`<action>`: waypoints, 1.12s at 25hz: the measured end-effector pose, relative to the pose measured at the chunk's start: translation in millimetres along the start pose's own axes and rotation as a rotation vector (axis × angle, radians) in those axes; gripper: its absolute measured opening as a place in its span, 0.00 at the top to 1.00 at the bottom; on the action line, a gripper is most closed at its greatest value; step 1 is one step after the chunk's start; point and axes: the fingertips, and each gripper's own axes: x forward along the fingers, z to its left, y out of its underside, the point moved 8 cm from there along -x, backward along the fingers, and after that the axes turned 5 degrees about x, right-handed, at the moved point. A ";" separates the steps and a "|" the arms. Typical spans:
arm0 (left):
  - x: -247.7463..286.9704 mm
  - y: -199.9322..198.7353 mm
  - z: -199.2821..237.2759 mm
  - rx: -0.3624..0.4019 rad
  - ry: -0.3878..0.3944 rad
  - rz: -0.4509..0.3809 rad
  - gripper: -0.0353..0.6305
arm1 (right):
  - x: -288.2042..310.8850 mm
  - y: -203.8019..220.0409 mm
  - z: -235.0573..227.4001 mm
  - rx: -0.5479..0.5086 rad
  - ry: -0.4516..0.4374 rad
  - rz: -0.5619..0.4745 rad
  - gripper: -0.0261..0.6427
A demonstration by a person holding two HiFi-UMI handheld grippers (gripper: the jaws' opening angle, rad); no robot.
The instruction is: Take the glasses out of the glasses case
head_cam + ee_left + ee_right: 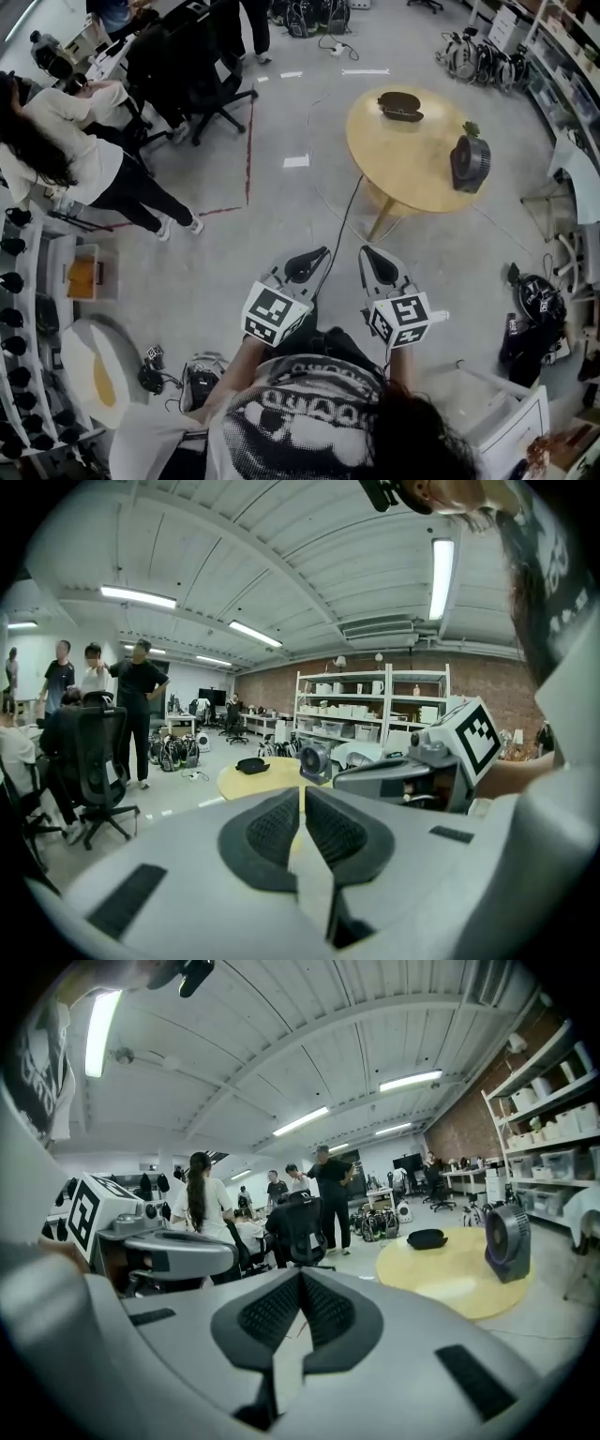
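Observation:
A closed black glasses case [400, 106] lies near the far edge of a round yellow table [412, 164]; it also shows in the left gripper view [251, 765] and the right gripper view [427, 1238]. Both grippers hang side by side in front of my chest, well short of the table and over bare floor. The left gripper [322, 253] is shut with nothing between its pads [272, 827]. The right gripper [367, 251] is shut and empty too, its pads [330, 1309] meeting. Each gripper sees the other beside it.
A small black fan [469, 162] stands on the table's right side, its cable [345, 220] trailing over the floor toward me. Office chairs [202, 66] and several people [70, 159] are at the left. Shelving [553, 56] lines the right wall, bags [534, 314] beside it.

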 end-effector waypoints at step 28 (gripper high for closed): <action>145.5 -36.0 288.4 0.052 0.231 -0.018 0.91 | 256.5 -95.4 -53.2 0.074 0.234 0.010 0.97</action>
